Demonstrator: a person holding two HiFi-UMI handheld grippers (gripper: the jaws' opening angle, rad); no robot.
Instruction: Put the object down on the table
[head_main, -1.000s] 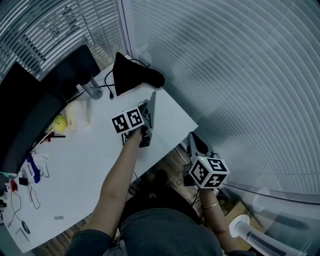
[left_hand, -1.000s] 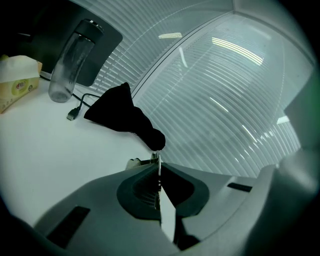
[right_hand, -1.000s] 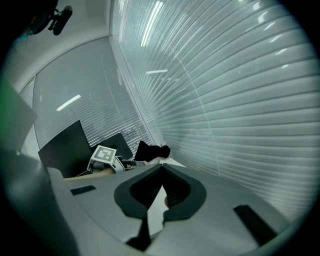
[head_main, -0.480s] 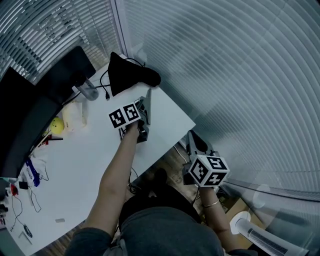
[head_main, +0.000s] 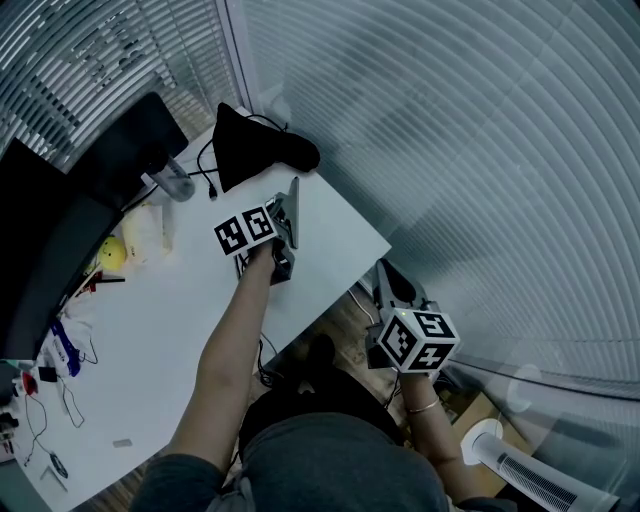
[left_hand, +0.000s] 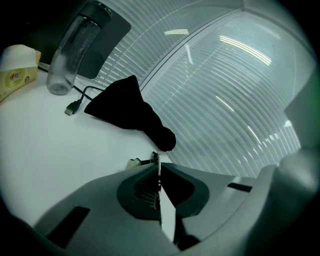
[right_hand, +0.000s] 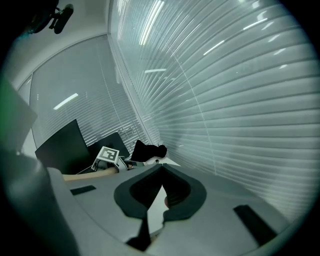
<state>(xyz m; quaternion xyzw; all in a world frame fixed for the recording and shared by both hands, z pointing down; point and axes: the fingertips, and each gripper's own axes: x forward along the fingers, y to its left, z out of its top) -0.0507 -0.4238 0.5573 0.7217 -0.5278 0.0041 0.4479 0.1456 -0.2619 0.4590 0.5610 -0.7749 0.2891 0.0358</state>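
My left gripper (head_main: 294, 190) reaches over the far right corner of the white table (head_main: 180, 330), just short of a crumpled black cloth (head_main: 255, 150). In the left gripper view its jaws (left_hand: 158, 161) are shut, with nothing visibly held between them. A small pale thing (left_hand: 134, 162) lies on the table right at the jaw tips; I cannot tell what it is. My right gripper (head_main: 384, 272) hangs off the table's right edge above the floor. Its jaws (right_hand: 161, 167) are shut and empty.
A clear bottle (head_main: 172, 180) and a cable with a plug (left_hand: 75, 106) lie left of the cloth. A tissue pack (head_main: 150, 228), a yellow ball (head_main: 112, 253) and dark monitors (head_main: 60, 230) fill the left. Blinds close in behind. A white fan (head_main: 500, 460) stands on the floor.
My left gripper has edged a little farther across the table toward the black cloth, still shut. The right gripper has hardly moved.
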